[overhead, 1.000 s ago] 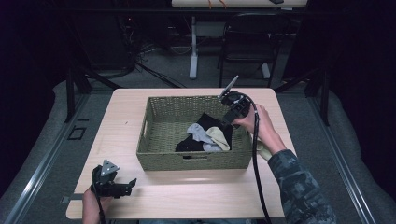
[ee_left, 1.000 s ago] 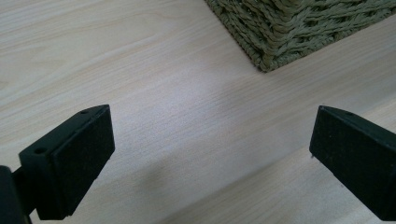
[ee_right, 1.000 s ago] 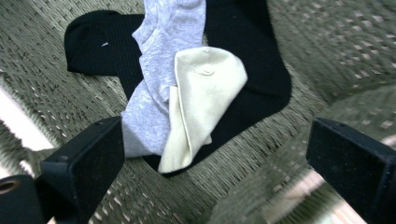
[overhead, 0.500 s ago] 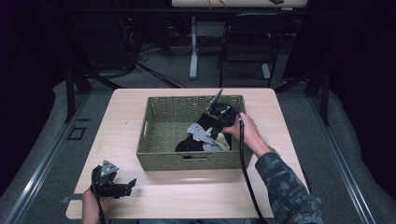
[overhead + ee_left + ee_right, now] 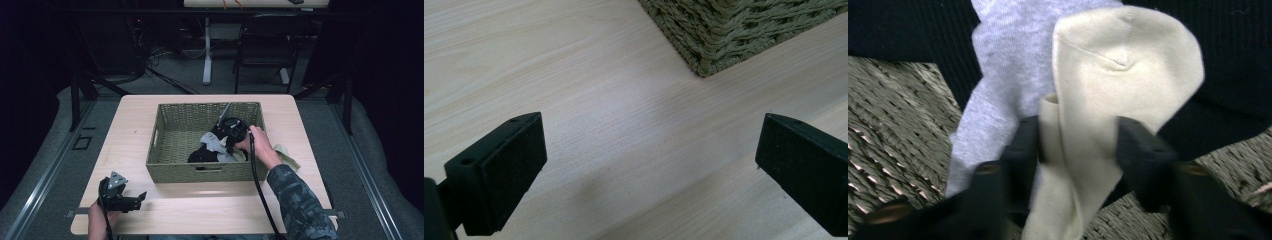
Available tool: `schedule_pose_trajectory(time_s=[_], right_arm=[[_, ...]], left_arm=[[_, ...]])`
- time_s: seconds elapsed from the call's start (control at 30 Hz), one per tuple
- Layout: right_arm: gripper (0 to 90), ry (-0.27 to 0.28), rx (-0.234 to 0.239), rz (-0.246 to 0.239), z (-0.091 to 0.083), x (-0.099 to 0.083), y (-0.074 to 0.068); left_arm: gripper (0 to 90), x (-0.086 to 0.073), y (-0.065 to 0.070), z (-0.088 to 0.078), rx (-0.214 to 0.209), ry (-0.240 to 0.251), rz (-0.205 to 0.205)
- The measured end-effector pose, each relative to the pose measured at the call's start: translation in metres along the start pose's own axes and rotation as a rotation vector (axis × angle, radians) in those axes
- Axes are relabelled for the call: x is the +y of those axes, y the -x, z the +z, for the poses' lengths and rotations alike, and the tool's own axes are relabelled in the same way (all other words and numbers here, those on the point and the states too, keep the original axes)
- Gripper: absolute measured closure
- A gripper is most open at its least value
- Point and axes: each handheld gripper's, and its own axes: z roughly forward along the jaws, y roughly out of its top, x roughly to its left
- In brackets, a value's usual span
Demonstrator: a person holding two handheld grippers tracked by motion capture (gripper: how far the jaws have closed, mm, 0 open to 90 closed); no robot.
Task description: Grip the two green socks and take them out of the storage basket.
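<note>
The right gripper [image 5: 1078, 145] has just been closing its fingers [image 5: 1023, 145] around a cream sock [image 5: 1118, 65], and in the right gripper view the two black pads sit against either side of a bunched fold of it — narrowed well down, the cloth pinched between them. The grip lands on the sock's middle rather than its toe or cuff, likely because that fold stood highest on the pile and offered something to squeeze. Just behind the cream sock lies a grey sock [image 5: 1003, 65], partly under it, and dark garments [image 5: 1238, 60] spread beneath both, so a lift may drag a neighbour along. All of this sits inside the woven basket [image 5: 172, 172], toward its right half, where the right gripper [image 5: 226, 137] dips in over the rim from the person's right hand [image 5: 260, 147]. Outside the basket, on the tabletop [image 5: 135, 125] beyond that hand, a pale cloth [image 5: 287, 157] lies flat — perhaps where sorted pieces go. The left gripper [image 5: 141, 196] rests at the near left corner of the tabletop, fingers [image 5: 499, 175] spread wide and holding nothing, parked clear of the work
</note>
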Motion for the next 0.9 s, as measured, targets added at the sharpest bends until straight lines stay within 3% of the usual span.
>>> schedule_pose_trajectory(time_s=[0.1, 0.2, 0.6, 0.73, 0.8, 0.9], right_arm=[[76.9, 0.011, 0.015, 0.002, 0.000, 0.000, -0.001], [83.2, 0.017, -0.006, -0.008, -0.005, -0.001, -0.005], [84.8, 0.103, -0.015, 0.000, -0.040, -0.010, -0.005], [84.8, 0.127, -0.002, -0.006, -0.054, -0.014, -0.005], [84.8, 0.144, 0.029, -0.001, -0.060, -0.014, -0.003], [84.8, 0.164, 0.018, 0.003, -0.068, -0.015, -0.002]], left_arm=[[0.0, 0.000, 0.001, -0.001, 0.001, 0.003, 0.005], [0.0, 0.000, 0.000, -0.001, 0.000, 0.002, 0.007], [0.0, 0.002, -0.001, 0.001, -0.002, -0.001, 0.007], [0.0, 0.003, 0.002, 0.005, -0.008, -0.006, 0.013], [0.0, 0.002, 0.002, 0.004, -0.010, -0.010, 0.011], [0.0, 0.000, 0.000, 0.001, -0.005, -0.011, 0.011]])
